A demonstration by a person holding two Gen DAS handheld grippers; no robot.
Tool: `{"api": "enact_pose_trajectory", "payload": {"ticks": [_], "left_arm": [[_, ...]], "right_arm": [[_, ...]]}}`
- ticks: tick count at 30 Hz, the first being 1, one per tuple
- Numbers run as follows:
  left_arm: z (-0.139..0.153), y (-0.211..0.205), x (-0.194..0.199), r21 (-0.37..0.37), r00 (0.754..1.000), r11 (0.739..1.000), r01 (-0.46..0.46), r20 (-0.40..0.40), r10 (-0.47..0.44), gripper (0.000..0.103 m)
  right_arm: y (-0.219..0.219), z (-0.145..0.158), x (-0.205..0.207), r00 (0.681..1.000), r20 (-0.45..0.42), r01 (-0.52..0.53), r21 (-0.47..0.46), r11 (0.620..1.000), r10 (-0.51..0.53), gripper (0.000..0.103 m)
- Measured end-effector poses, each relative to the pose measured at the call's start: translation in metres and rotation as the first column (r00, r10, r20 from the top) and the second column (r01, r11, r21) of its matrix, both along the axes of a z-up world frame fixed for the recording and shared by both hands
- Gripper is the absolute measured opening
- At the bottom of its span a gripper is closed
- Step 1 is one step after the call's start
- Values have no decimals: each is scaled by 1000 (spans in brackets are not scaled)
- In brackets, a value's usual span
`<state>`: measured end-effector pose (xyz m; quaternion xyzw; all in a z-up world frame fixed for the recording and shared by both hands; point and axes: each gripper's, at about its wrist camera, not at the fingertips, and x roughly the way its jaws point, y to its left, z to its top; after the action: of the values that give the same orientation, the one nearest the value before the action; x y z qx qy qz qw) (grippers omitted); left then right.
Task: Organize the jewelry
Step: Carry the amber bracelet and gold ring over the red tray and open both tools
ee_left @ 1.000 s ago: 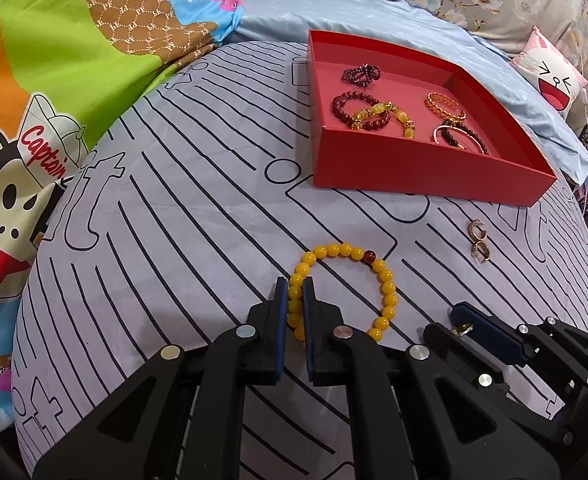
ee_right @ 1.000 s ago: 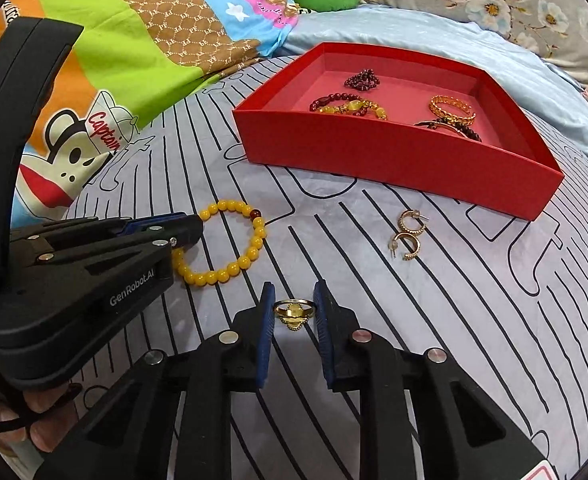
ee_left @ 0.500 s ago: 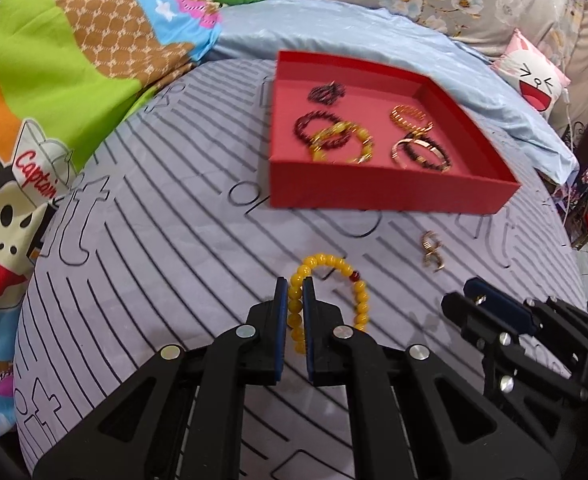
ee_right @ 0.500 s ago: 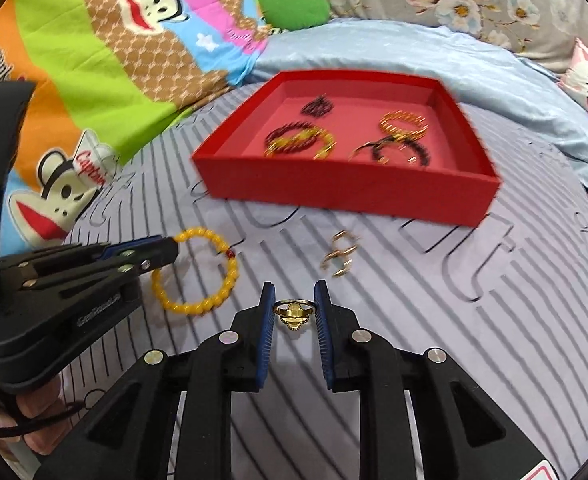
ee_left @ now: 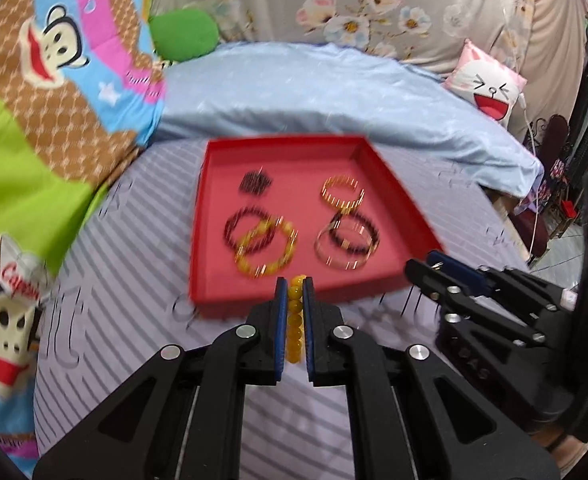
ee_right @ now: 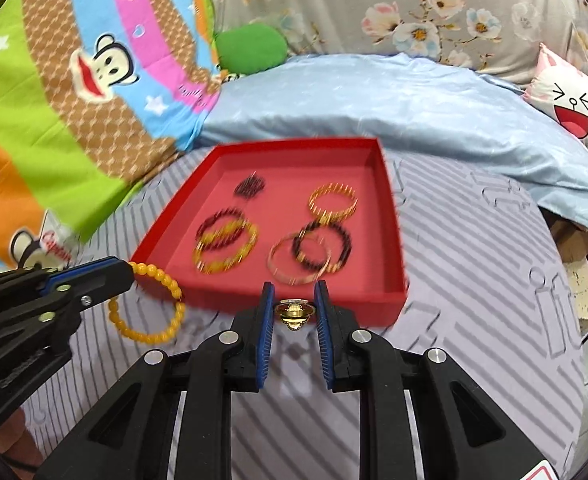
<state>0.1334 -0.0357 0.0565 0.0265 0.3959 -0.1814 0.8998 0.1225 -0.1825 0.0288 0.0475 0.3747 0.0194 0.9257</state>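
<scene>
Your left tool [ee_left: 294, 284] is clenching the yellow bead bracelet [ee_left: 295, 320], with the beads stacked in a line between the blue pads [ee_left: 281, 320]. From the right wrist view that bracelet [ee_right: 150, 304] is dangling as a full loop off the tool's tip [ee_right: 128, 274], hanging at about 9 o'clock of the red tray [ee_right: 294, 300], just outside its near-left corner.

Your right tool [ee_right: 294, 304] is gripping a small gold ring [ee_right: 294, 311] crosswise between its pads, right in front of the tray's near wall at 6 o'clock. In the left wrist view that same tool [ee_left: 434, 266] is sitting at 4 o'clock of the tray [ee_left: 230, 296], near its right corner.

Inside the tray, everything is a bit blurred, but you are looking at a dark beaded cluster [ee_right: 249, 187] at 11 o'clock, a gold bangle [ee_right: 333, 201] at 1 o'clock, a dark red bead bracelet [ee_right: 220, 227] overlapped by a yellow one [ee_right: 225, 254] at 8 o'clock, and a thin gold hoop [ee_right: 300, 262] crossing a dark bracelet [ee_right: 323, 246] at 5 o'clock.

The tray is resting on the grey striped bedspread [ee_right: 474, 280], with a pale blue sheet [ee_right: 374, 100] behind it at 12 o'clock, a cartoon monkey blanket [ee_right: 74, 80] at 10 o'clock and a laughing-face cushion [ee_right: 570, 104] at 2 o'clock.
</scene>
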Motion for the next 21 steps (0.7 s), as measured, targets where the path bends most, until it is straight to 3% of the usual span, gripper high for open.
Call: {"api": "enact_pose_trajectory", "payload": {"ticks": [8, 21], "left_arm": [[18, -19, 53, -22, 999, 1000, -2, 44, 3, 7], [-12, -28, 126, 11, 999, 999, -44, -2, 44, 7]], "right_arm": [[-11, 7, 56, 1000, 12, 24, 2, 1000, -24, 19], [-18, -24, 117, 997, -66, 36, -6, 999, -36, 19]]}}
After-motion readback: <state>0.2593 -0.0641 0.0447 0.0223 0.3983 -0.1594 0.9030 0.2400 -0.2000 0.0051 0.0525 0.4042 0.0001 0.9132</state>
